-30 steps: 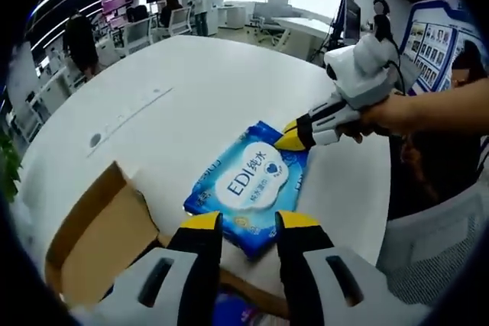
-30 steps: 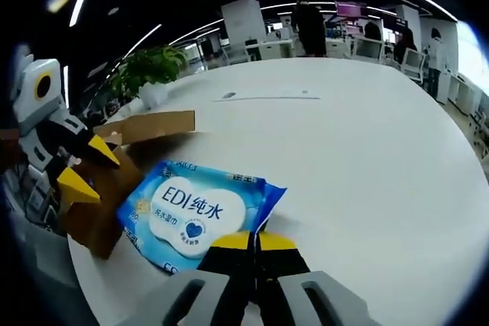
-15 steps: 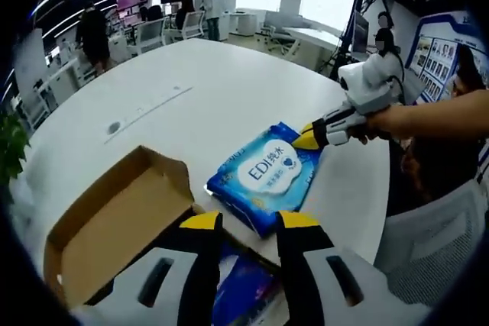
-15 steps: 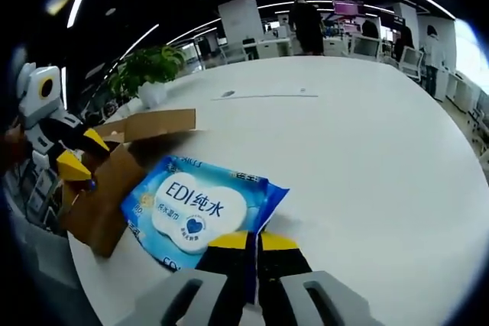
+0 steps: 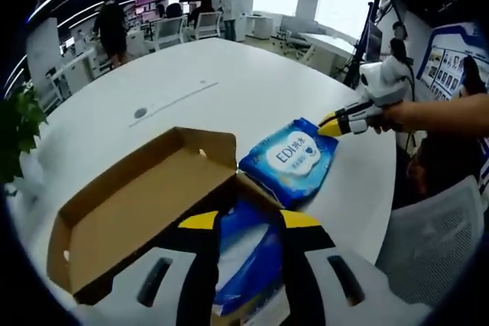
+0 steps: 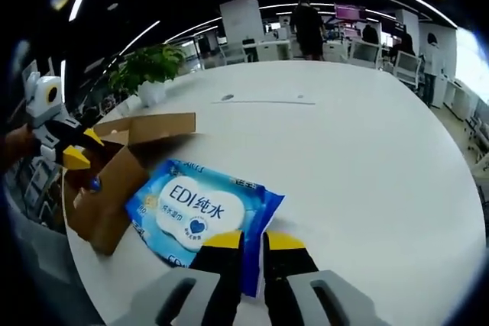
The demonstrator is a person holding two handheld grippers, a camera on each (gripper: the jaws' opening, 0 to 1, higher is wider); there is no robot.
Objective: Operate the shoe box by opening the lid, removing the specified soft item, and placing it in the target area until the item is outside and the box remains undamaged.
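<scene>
Wipes pack (image 6: 200, 214) flat on table (image 6: 367, 150) by box (image 5: 130, 204); right hand-held gripper (image 6: 253, 240) narrow, left (image 5: 244, 221) wide.

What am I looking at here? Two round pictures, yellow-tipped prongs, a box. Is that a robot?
There is no robot here: a person holds a hand-held gripper in each hand, and a fisheye camera rides on each one, looking forward along its two yellow-tipped jaws.

The left gripper view looks from the left hand-held gripper, with its jaws apart, over an open cardboard shoe box. Another blue pack lies inside the box.

The right gripper view looks from the right hand-held gripper. Its jaws are slightly apart at the edge of a blue pack of wet wipes, which lies flat on the white table beside the box. Whether it grips the pack I cannot tell.

Each gripper also appears in the other's picture.
</scene>
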